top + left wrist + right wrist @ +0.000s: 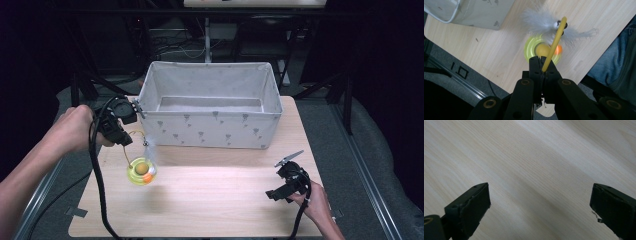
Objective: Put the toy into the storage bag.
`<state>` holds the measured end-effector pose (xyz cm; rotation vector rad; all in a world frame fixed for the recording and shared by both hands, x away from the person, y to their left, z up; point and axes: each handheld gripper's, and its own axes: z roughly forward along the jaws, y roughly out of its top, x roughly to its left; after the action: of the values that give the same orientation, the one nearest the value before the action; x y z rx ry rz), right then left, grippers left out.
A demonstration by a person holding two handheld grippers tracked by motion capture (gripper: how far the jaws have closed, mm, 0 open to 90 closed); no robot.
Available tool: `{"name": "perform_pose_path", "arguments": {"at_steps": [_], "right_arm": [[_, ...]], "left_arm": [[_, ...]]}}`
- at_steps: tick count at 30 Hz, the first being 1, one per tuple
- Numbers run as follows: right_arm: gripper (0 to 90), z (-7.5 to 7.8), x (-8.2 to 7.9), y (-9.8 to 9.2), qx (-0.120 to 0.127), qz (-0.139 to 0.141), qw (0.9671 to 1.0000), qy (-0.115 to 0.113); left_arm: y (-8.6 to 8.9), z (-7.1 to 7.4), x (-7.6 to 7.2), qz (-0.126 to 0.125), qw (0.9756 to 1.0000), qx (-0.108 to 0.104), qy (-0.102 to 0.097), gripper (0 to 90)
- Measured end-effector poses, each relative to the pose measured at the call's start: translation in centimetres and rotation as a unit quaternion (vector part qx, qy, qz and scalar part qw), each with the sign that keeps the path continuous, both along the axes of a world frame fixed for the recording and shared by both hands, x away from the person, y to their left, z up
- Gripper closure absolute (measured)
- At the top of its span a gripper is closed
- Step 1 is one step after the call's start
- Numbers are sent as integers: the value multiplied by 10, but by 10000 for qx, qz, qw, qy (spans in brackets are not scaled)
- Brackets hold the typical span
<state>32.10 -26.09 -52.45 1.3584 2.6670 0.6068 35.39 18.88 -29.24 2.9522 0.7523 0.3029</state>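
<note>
left fingers [541, 65] pinching toy's yellow wand [554, 45]; right fingers [540, 205] spread over table [536, 157]

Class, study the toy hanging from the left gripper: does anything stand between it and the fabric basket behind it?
Only the basket's own near wall. The cat toy hangs by its yellow wand from the shut left gripper, lower than the rim, so it probably needs lifting over.

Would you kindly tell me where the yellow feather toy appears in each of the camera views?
High view: the yellow feather toy hangs left of centre, below the left hand-held gripper, in front of the fabric bin.
Left gripper view: upper centre, its yellow stem pinched in the shut jaws.
Right gripper view: not in it.
Shared landmark: the wooden table.
</note>
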Motion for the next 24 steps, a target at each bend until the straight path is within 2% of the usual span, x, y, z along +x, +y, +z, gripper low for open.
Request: {"name": "perform_pose_path", "arguments": {"at_steps": [2, 5, 8, 16, 17, 24], "right_arm": [[27, 0, 0, 0, -64, 16, 10000, -13], [28, 0, -2, 1, 43, 11, 10000, -23], [27, 1, -2, 1, -23, 36, 10000, -48], [28, 1, -2, 1, 47, 1, 10000, -37], [28, 1, -1, -1, -48, 32, 10000, -37], [28, 1, -2, -1, -13, 10, 10000, -32]], "left_arm": [[1, 2, 5, 31, 10000, -52, 52, 882], [4, 3, 9, 105, 9999, -62, 50, 882], [5, 3, 11, 109, 9999, -57, 41, 881], [8, 8, 19, 171, 9998, -59, 13, 882], [8, 11, 22, 221, 9997, -48, 1, 882], [8, 21, 30, 258, 9996, -99, -57, 882]]}}
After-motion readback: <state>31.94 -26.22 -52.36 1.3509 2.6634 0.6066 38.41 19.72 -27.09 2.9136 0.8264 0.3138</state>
